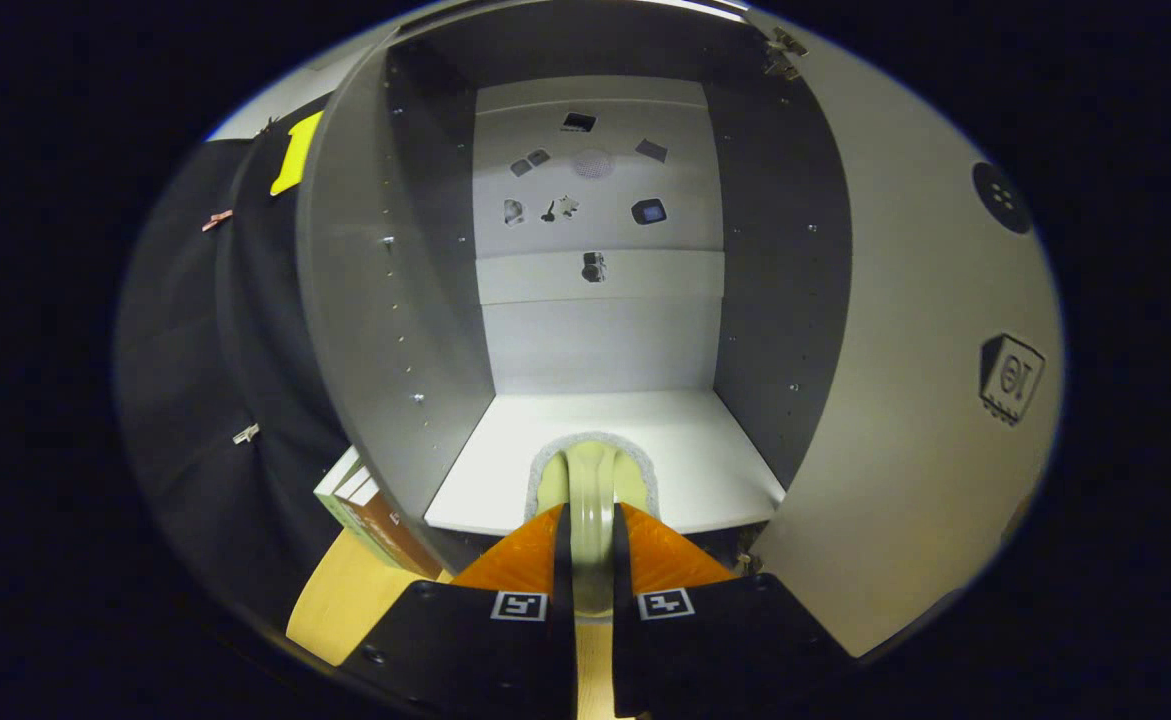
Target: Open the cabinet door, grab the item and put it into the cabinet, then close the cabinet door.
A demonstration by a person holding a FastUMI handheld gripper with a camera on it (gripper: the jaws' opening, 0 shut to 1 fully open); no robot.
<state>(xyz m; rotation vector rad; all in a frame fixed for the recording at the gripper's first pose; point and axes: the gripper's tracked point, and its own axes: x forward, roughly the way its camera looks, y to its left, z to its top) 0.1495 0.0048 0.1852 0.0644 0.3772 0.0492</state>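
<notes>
The grey cabinet (365, 300) stands right in front of me, and its door (925, 400) is swung wide open to the right. Its white floor (715, 450) is lit and bare. My gripper (592, 525) is shut on a pale cream item with a fuzzy grey rim (593, 470), gripping a narrow ridge of it between both fingers. The item's front end reaches past the cabinet's front edge and over the floor inside. I cannot tell whether it rests on the floor or hangs just above it.
Small dark stickers dot the cabinet's white back wall (600, 330). A few books (360, 505) lean against the cabinet's left side on the wooden table (345, 600). Black cloth hangs further to the left. Hinges (780, 52) sit at the door's top corner.
</notes>
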